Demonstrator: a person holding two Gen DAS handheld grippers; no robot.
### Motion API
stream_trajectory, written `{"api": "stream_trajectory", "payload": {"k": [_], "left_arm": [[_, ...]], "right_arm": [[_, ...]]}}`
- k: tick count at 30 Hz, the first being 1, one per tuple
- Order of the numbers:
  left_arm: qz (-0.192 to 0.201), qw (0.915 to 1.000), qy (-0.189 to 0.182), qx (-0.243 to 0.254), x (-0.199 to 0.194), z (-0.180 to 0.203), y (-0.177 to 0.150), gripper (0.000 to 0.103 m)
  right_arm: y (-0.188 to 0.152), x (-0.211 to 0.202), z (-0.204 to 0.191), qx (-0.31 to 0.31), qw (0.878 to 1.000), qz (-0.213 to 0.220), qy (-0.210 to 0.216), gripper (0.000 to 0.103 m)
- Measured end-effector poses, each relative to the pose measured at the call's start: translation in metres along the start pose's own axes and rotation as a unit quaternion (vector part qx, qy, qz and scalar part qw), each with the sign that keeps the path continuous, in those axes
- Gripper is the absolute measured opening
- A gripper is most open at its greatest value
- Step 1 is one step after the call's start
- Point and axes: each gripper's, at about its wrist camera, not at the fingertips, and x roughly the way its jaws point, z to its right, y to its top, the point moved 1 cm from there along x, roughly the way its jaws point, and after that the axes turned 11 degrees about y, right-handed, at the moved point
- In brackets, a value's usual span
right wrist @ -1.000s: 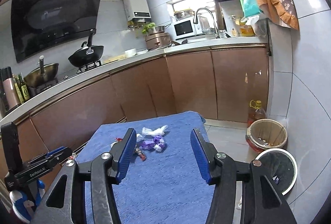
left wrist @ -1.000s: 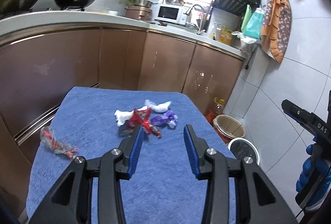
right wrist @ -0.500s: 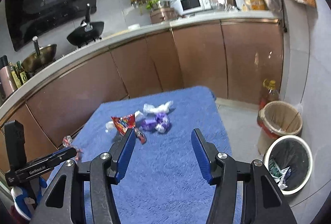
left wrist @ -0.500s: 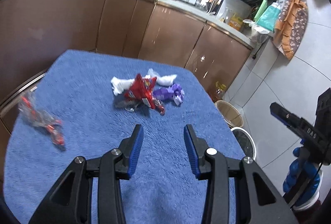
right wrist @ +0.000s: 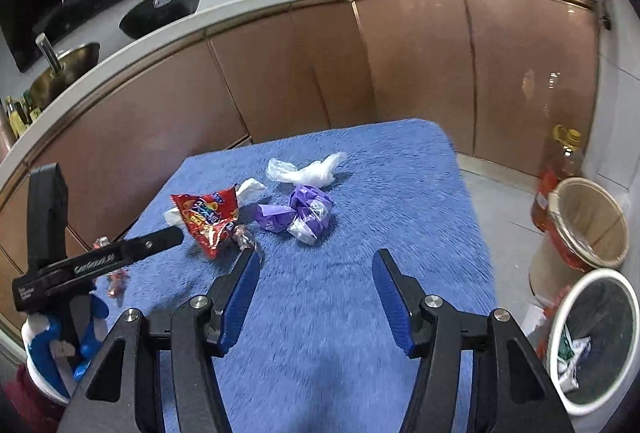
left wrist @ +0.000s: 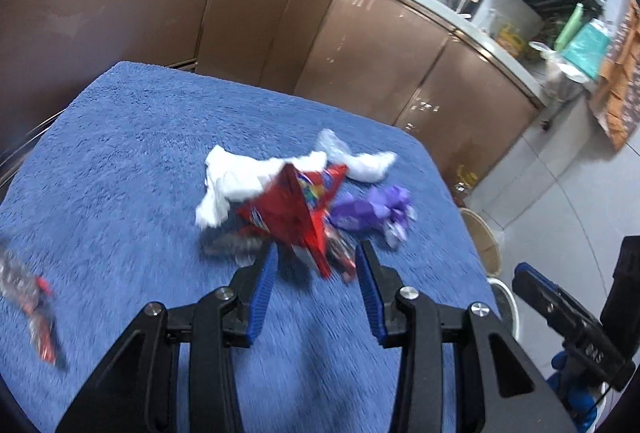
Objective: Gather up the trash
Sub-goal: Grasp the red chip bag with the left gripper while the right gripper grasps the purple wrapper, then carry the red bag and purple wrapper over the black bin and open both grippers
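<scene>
Trash lies in a heap on the blue towel-covered table (left wrist: 120, 137): a red snack bag (left wrist: 298, 209) (right wrist: 208, 217), purple wrappers (left wrist: 372, 211) (right wrist: 306, 213), white tissue (left wrist: 236, 181) and a clear plastic bag (right wrist: 304, 171). A small red wrapper (left wrist: 36, 309) lies apart at the left. My left gripper (left wrist: 316, 265) is open, its fingertips on either side of the red bag's near corner. My right gripper (right wrist: 316, 269) is open and empty, just short of the purple wrappers.
A black-lined bin (right wrist: 596, 337) holding some trash stands on the floor right of the table, with a tan bin (right wrist: 584, 225) and an oil bottle (right wrist: 560, 161) behind it. Brown kitchen cabinets (right wrist: 304, 73) run behind the table.
Both grippers have moved forward and down toward the heap. The left gripper's fingertips now flank the red bag. Both stay open.
</scene>
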Motion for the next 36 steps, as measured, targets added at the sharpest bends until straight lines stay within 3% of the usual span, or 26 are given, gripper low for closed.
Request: {"api": "stream_trajectory", "payload": {"k": [9,17,18,20,21,23,25,36], "left_arm": [[-0.007,0.9998,0.016,-0.009,0.037,-0.007,0.017,0.037],[-0.018,0.9995,-0.002,-0.026,0.047,-0.015,0.016,0.021],[-0.018,0.9995,-0.001,-0.027,0.048,-0.016,0.016,0.018],[-0.017,0.9994,-0.002,-0.028,0.047,-0.016,0.015,0.015],[-0.018,0.9994,-0.002,-0.029,0.047,-0.017,0.015,0.014],[-0.02,0.9992,-0.009,-0.032,0.046,-0.018,0.014,0.012],[-0.017,0.9992,-0.015,-0.032,0.042,-0.018,0.013,0.01],[-0.003,0.9975,-0.058,-0.04,-0.004,-0.021,0.003,0.01]], "right_arm": [[0.026,0.085,0.009,-0.038,0.998,-0.049,0.022,0.061],[0.03,0.13,0.026,0.005,0.997,-0.061,0.043,0.061],[0.029,0.132,0.027,0.01,0.997,-0.062,0.047,0.06],[0.028,0.137,0.03,0.017,0.996,-0.068,0.049,0.046],[0.027,0.137,0.03,0.018,0.996,-0.069,0.05,0.045],[0.027,0.134,0.03,0.018,0.996,-0.065,0.05,0.032],[0.026,0.129,0.03,0.022,0.997,-0.058,0.051,0.03],[0.015,0.061,0.019,0.03,0.999,-0.013,0.036,0.027]]}}
